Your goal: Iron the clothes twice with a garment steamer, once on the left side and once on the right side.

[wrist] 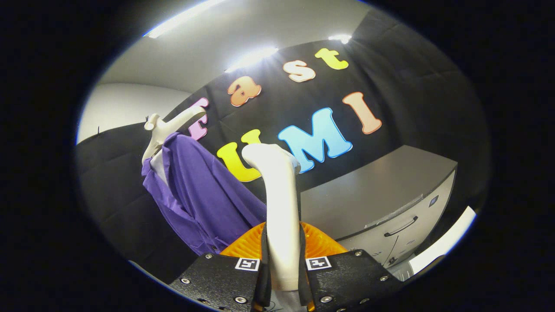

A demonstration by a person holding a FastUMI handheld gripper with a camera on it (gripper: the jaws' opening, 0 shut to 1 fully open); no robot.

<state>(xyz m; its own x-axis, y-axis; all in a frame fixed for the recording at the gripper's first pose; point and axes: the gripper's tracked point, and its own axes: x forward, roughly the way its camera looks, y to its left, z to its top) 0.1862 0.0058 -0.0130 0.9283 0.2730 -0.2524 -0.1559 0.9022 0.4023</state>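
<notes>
Grey cabinet (381, 190) stands to the right beyond the fingers, its flat top bare, a drawer handle (401, 226) on its front face; it seems only to share the booth here, carrying nothing for the task. Purple garment (204, 190) hangs ahead and to the left of the fingers, draped over a pale hanger (167, 125) whose arm juts out above the collar. Hung this way the cloth falls free, so each front side can be swept from top to bottom. View is tilted, so garment and cabinet lean. Garment steamer (279, 195): pale handle rises straight up between the two fingers, head end curving over at the top, an orange ribbed part (243, 247) flaring out low behind the handle. Gripper (282, 271) is clamped on the handle, both fingers pressed against its sides, which keeps the steamer upright and steerable. Steamer head sits near the garment's right edge, not clearly touching it. Judgement: steamer is in hand and being brought to the cloth; which pass this is cannot be told.
</notes>
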